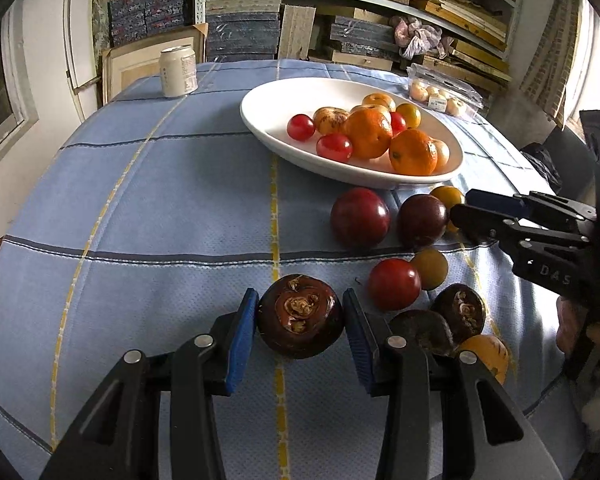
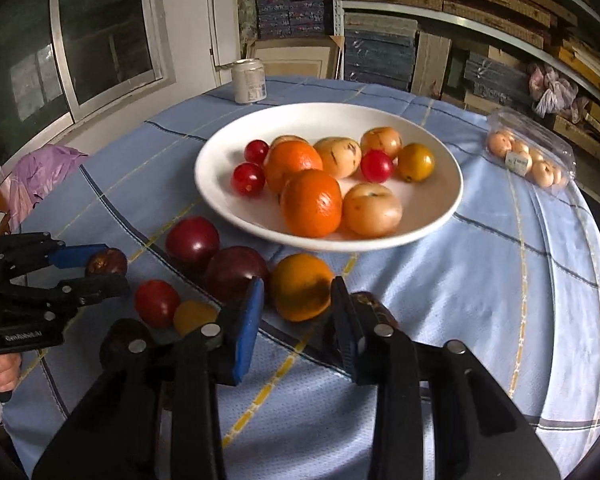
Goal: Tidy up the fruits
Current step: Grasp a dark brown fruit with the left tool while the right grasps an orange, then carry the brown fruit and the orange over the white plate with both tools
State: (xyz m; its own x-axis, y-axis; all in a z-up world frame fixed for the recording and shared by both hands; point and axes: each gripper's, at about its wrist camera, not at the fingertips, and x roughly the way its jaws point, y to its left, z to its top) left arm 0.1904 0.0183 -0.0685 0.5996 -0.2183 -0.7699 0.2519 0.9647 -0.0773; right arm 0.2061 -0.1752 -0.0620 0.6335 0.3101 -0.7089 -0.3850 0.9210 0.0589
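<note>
In the left wrist view my left gripper (image 1: 300,294) is shut on a dark brown round fruit (image 1: 300,316) that rests on the blue cloth, both blue pads against its sides. To the right, my right gripper (image 1: 459,205) is shut on a yellow-orange fruit (image 1: 446,195). The right wrist view shows that fruit (image 2: 302,286) between the right gripper's (image 2: 298,282) pads. Behind stands a white bowl (image 2: 440,200) with oranges, red tomatoes and pale fruit. Two dark red plums (image 1: 360,218), a red tomato (image 1: 394,284) and other loose fruit lie between the grippers.
A drink can (image 1: 178,72) stands at the table's far left. A clear plastic box of pale fruit (image 1: 440,96) lies at the far right. A purple bag (image 2: 40,172) sits at the left table edge. Shelves of stacked boards fill the back wall.
</note>
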